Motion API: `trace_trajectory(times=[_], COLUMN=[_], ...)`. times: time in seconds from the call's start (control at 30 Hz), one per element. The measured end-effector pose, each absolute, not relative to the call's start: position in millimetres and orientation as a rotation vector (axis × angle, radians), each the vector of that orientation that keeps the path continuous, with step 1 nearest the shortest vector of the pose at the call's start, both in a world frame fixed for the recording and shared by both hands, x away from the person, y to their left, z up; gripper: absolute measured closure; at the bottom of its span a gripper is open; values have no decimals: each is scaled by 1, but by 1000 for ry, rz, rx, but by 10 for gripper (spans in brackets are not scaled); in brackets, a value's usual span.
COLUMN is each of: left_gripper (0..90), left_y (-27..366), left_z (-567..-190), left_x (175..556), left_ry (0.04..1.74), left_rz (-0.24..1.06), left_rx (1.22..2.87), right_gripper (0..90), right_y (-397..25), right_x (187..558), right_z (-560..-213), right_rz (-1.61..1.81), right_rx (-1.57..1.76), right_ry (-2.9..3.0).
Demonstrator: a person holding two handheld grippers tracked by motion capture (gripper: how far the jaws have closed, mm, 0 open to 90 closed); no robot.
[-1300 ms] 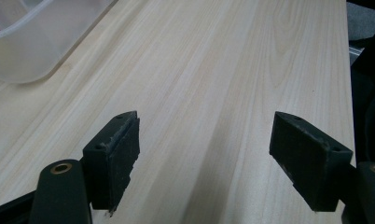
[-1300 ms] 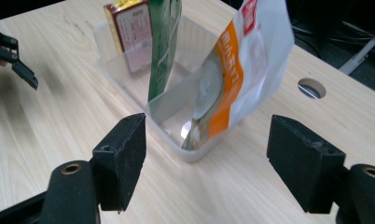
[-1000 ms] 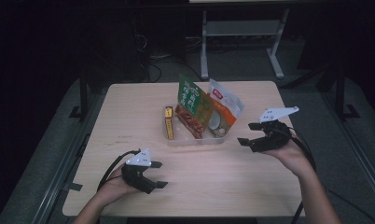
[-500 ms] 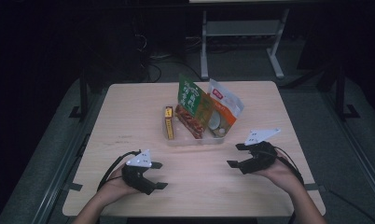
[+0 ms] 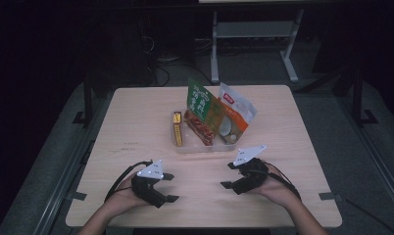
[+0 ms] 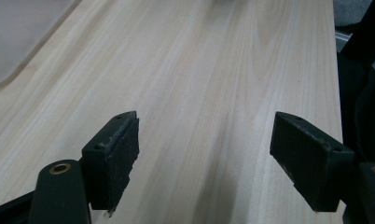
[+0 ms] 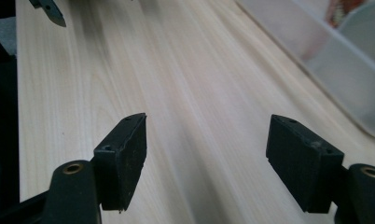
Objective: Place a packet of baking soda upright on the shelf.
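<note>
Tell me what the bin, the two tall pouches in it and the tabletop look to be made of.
Bin: likely translucent plastic, its walls milky and the table showing through.
Green pouch and white pouch: probably glossy printed plastic film, with creases and sheen.
Tabletop: pale wood or wood-look laminate, matt, with long straight grain lines.

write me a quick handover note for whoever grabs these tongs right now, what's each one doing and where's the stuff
Left tongs: open, holding nothing, low over the near left of the table.
Right tongs: open, holding nothing, low over the near right of the table, just in front of the clear tray.
Things: the tray sits mid-table with a yellow box at its left, a green packet leaning in the middle and a white and orange packet to the right.
Done: all three items sit in the tray; neither tongs touches them.
Left: cannot tell from the table; probably a check that the packets stand steady.
</note>
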State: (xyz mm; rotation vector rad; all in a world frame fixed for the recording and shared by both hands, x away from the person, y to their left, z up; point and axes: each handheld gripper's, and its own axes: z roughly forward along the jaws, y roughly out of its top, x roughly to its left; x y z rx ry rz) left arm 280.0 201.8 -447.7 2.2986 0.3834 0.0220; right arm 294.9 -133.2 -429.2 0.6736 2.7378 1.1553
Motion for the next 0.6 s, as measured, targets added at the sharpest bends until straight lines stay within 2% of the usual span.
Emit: trace_trajectory(times=[0.27,0.6], left_gripper=[234,234], left_y=[195,193], left_z=[-453,-454], left_x=[277,277], left_ry=[362,354], left_rz=[2,0], left_rx=[2317,2326], right_gripper=[289,286], right_y=[-118,-120], right_x=[293,292], right_z=[-441,-440], right_rz=[1119,1129], right_rx=[591,595], right_ry=[2791,2780])
